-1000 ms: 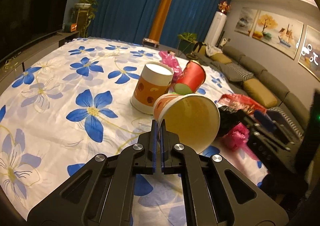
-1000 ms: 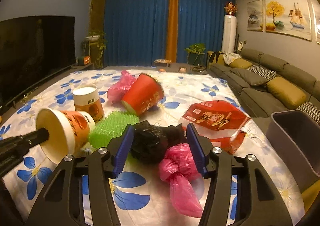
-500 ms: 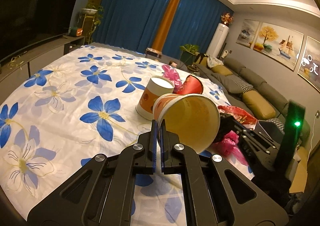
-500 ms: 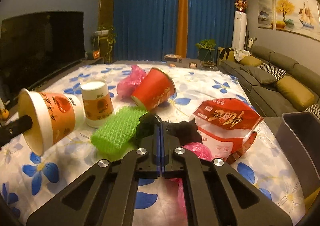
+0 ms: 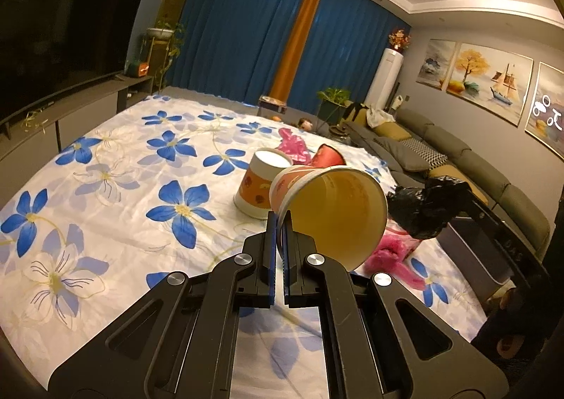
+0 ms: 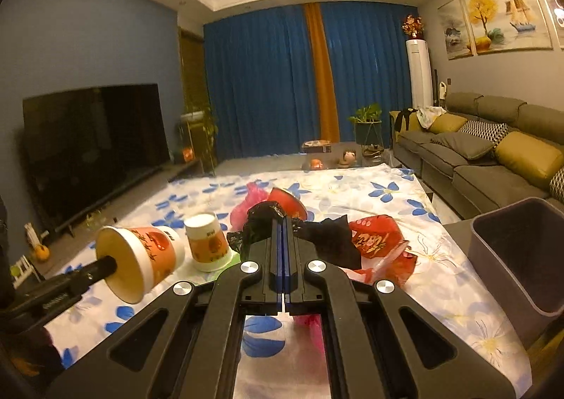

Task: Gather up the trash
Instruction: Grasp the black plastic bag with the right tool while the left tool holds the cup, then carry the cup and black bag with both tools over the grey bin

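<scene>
My left gripper [image 5: 280, 219] is shut on the rim of an orange-printed paper cup [image 5: 331, 208], held tipped on its side above the floral sheet; it also shows in the right wrist view [image 6: 141, 261]. My right gripper [image 6: 283, 222] is shut on a crumpled black plastic bag [image 6: 328, 236], lifted off the sheet; it also shows in the left wrist view [image 5: 426, 205]. A grey bin [image 6: 521, 254] stands at the right edge of the sheet.
On the sheet [image 5: 105, 166] lie an upturned orange cup [image 6: 208, 240], a red cup [image 6: 289, 201], pink bags [image 5: 387, 254], and a red snack wrapper [image 6: 380, 240]. A sofa [image 6: 493, 159] runs along the right, a TV [image 6: 91, 145] on the left.
My right gripper closed on the black bag and lifted it. Both grippers have risen, the left still holding the paper cup.
</scene>
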`<state>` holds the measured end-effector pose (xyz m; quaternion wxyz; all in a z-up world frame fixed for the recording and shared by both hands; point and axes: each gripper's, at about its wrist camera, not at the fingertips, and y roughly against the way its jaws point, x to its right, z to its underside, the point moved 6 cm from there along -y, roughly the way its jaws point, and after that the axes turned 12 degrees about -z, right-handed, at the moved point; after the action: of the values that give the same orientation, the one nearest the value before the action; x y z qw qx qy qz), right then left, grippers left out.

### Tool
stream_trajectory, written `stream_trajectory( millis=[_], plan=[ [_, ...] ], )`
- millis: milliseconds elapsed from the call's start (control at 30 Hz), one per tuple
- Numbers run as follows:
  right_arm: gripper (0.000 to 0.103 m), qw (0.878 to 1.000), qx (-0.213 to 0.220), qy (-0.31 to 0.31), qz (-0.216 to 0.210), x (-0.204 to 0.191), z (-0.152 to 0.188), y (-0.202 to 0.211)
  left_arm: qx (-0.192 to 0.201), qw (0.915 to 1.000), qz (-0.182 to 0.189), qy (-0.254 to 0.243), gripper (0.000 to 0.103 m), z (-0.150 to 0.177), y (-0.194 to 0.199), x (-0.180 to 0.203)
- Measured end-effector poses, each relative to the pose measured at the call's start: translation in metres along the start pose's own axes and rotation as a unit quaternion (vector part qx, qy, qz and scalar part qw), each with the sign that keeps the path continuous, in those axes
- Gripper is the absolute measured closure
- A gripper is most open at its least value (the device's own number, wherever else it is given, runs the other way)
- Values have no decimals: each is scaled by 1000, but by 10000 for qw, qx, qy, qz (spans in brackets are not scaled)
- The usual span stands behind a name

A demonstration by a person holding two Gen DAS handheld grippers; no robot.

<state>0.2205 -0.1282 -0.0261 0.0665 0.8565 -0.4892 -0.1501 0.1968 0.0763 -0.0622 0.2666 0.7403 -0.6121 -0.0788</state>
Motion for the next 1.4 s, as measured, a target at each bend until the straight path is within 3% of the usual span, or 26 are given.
stream_trajectory(
  millis=[533,1400],
  plan=[
    [102,9989,395,-18,232,27,-8,68,112,9989,216,-410,101,8,27,58],
    [102,9911,673,-207,1131,112,-8,126,122,9888,918,-1168,101,15,19,190]
  ],
)
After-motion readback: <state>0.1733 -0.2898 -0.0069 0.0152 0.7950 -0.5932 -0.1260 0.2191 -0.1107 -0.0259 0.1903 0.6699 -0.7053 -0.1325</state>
